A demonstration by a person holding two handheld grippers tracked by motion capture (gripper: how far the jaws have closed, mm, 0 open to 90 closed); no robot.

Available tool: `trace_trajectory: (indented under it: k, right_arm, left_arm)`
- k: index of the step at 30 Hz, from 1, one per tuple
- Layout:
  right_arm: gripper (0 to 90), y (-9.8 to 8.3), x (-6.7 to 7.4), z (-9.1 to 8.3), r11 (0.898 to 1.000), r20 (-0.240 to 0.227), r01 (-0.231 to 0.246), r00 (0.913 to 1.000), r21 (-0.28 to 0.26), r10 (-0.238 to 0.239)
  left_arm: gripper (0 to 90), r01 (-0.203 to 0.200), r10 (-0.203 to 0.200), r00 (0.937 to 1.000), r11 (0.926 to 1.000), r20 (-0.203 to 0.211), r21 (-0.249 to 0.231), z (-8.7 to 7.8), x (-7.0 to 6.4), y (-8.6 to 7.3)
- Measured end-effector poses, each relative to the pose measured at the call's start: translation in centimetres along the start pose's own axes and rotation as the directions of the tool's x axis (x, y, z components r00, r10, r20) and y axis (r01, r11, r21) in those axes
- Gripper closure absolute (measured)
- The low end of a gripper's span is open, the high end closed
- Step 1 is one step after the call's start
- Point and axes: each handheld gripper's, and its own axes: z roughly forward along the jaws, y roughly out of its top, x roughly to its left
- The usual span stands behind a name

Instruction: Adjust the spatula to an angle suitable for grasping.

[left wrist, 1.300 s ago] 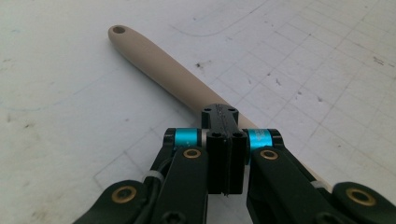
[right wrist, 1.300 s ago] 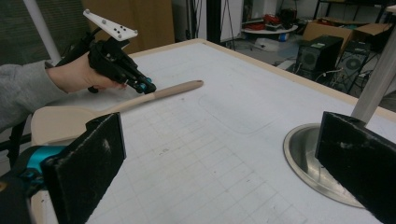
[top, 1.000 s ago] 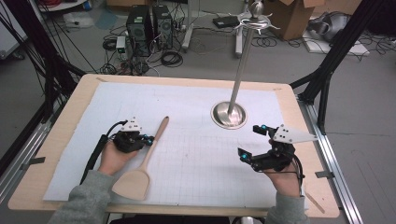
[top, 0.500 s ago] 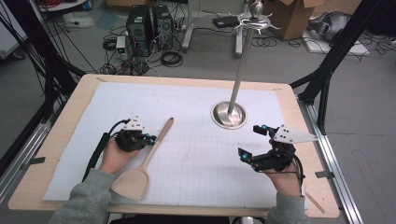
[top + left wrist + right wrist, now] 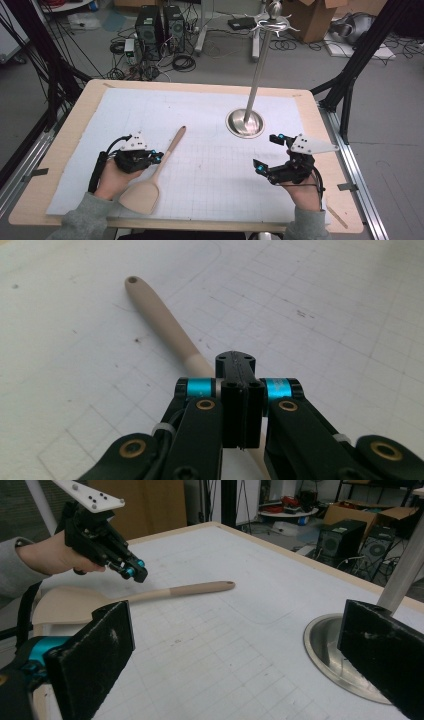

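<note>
Left gripper (image 5: 156, 158): jaws clenched together, empty, just above spatula (image 5: 150, 180) handle.
Right gripper (image 5: 267, 152): jaws spread wide, well apart from spatula.

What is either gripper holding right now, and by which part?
Nothing. The left gripper is shut with nothing between its jaws, poised over the spatula handle. The right gripper is open and empty.

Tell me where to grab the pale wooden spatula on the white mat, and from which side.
Take the pale wooden spatula by its slim round handle, about midway, coming down from above with the jaws across it. It lies flat on the white gridded mat, so the broad thin blade offers little to pinch. The shut left claw hangs just over that handle; it would probably need to open first.
</note>
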Motion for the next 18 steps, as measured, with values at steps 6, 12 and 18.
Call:
trace_trajectory:
  k: [6,12,18]
  right_arm:
    - [0.8,0.0,0.0,0.0,1.000,-0.002,-0.001,1.0000,0.001,0.001]
    - [0.8,0.0,0.0,-0.2,1.000,0.000,-0.007,1.0000,-0.004,0.007]
    - [0.8,0.0,0.0,-0.1,1.000,-0.003,-0.008,1.0000,-0.003,0.008]
  left_arm:
    - [89.6,0.019,-0.019,0.9998,0.9997,0.009,0.013,0.3,-0.7,-0.3]
    - [89.6,0.012,-0.012,0.9999,0.9993,0.008,0.035,0.8,-1.7,-0.5]
    - [89.6,-0.008,0.008,1.0000,0.9972,-0.005,0.075,1.1,-2.1,-0.6]
